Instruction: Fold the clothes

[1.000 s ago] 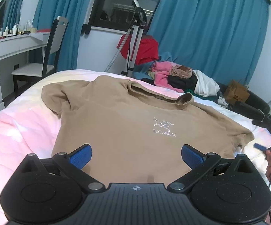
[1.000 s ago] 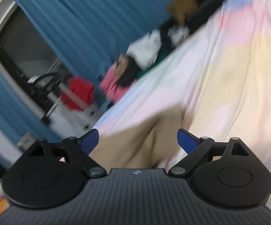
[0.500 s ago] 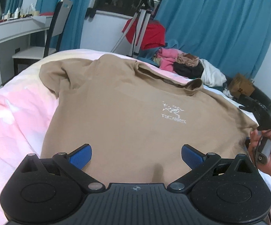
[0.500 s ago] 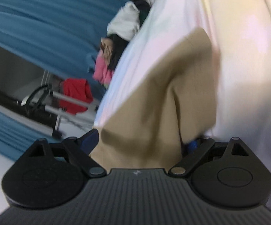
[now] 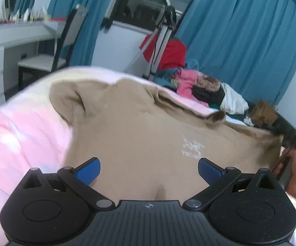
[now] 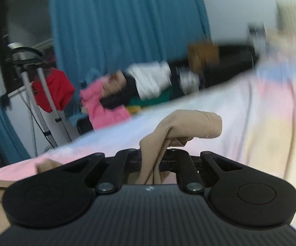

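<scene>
Left wrist view: the left gripper (image 5: pixel 149 169) hangs with its blue pads spread wide apart and nothing between them, just above the lower part of a tan T-shirt (image 5: pixel 139 135). The shirt lies front up on the bed (image 5: pixel 19 135), over a pink and cream cover, with a pale logo on the chest. Its sleeve at the right edge is lifted off the cover, beside a hand (image 5: pixel 295 174) in a dark red sleeve. Beyond the bed stand a pile of clothes (image 5: pixel 205 88), teal curtains (image 5: pixel 240 47), a chair (image 5: pixel 53 59) and a white tabletop (image 5: pixel 15 30) with small bottles – all blurred.

Right wrist view: the right gripper (image 6: pixel 160 160) is clenched on a bunch of the tan shirt's fabric (image 6: pixel 180 129), which rises between the closed fingers and folds over to the right above the cover. More tan cloth shows at the lower left corner – the rest of the frame is smeared, with the clothes pile and curtains behind
</scene>
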Demonstrator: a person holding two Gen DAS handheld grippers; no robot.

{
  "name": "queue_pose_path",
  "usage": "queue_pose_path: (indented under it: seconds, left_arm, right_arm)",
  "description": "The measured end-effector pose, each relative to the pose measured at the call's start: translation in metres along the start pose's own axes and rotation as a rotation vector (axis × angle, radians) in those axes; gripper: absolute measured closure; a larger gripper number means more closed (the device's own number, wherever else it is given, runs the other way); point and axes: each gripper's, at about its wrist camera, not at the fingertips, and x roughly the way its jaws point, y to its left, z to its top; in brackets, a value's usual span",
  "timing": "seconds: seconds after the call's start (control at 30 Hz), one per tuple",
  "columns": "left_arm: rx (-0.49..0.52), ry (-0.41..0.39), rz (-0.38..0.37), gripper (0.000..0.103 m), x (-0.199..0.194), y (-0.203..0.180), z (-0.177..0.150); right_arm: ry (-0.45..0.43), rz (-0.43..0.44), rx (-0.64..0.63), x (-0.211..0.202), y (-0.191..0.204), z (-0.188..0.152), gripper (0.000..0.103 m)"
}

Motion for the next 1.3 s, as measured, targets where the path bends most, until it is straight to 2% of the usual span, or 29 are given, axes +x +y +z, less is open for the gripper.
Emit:
queue_pose_path:
  seconds: [0.13, 0.23, 0.4, 0.5, 0.53, 0.57, 0.6, 0.63, 0.67, 0.7, 0.8, 1.0, 1.13, 1.3]
  left_arm:
    - [0.038, -0.050, 0.066, 0.000, -0.015, 0.008, 0.011]
    - [0.025, -0.083, 0.105, 0.000, -0.022, 0.021, 0.019]
    - [-0.030, -0.097, 0.152, 0.000, -0.021, 0.044, 0.024]
    - [-0.053, -0.083, 0.160, 0.000, -0.015, 0.056, 0.022]
    - [-0.058, -0.077, 0.160, 0.000, -0.013, 0.059, 0.022]
    - [-0.062, -0.072, 0.163, 0.000, -0.010, 0.061, 0.022]
    - [-0.063, -0.070, 0.162, 0.000, -0.008, 0.062, 0.022]
    - [-0.064, -0.068, 0.162, 0.000, -0.006, 0.063, 0.022]
    - [-0.064, -0.067, 0.161, 0.000, -0.004, 0.063, 0.022]
    - [-0.061, -0.066, 0.158, 0.000, -0.002, 0.062, 0.022]
    - [-0.051, -0.056, 0.140, 0.000, 0.000, 0.055, 0.021]
    - [-0.019, -0.065, 0.111, 0.001, -0.012, 0.040, 0.016]
    - [-0.004, -0.074, 0.084, 0.001, -0.030, 0.031, 0.012]
    - [0.068, -0.100, 0.072, 0.000, -0.055, 0.015, 0.002]
  right_arm:
    - [-0.147, 0.100, -0.245, -0.047, 0.074, 0.004, 0.091]
    - [-0.164, 0.205, -0.400, -0.071, 0.132, -0.018, 0.091]
    - [-0.044, 0.333, -0.585, -0.077, 0.199, -0.088, 0.091]
    - [0.077, 0.376, -0.594, -0.062, 0.209, -0.117, 0.088]
    - [0.117, 0.397, -0.574, -0.055, 0.208, -0.120, 0.087]
    - [0.157, 0.423, -0.541, -0.049, 0.204, -0.121, 0.074]
    - [0.194, 0.460, -0.502, -0.045, 0.200, -0.120, 0.048]
    - [0.207, 0.490, -0.473, -0.044, 0.197, -0.117, 0.034]
    - [0.206, 0.512, -0.452, -0.046, 0.195, -0.113, 0.015]
    - [0.195, 0.523, -0.440, -0.052, 0.191, -0.108, 0.011]
    - [0.158, 0.538, -0.405, -0.082, 0.178, -0.087, 0.011]
    - [0.173, 0.577, -0.190, -0.153, 0.118, -0.045, 0.011]
    - [0.181, 0.567, -0.106, -0.212, 0.071, -0.038, 0.011]
    - [0.109, 0.517, -0.062, -0.283, 0.022, -0.038, 0.011]
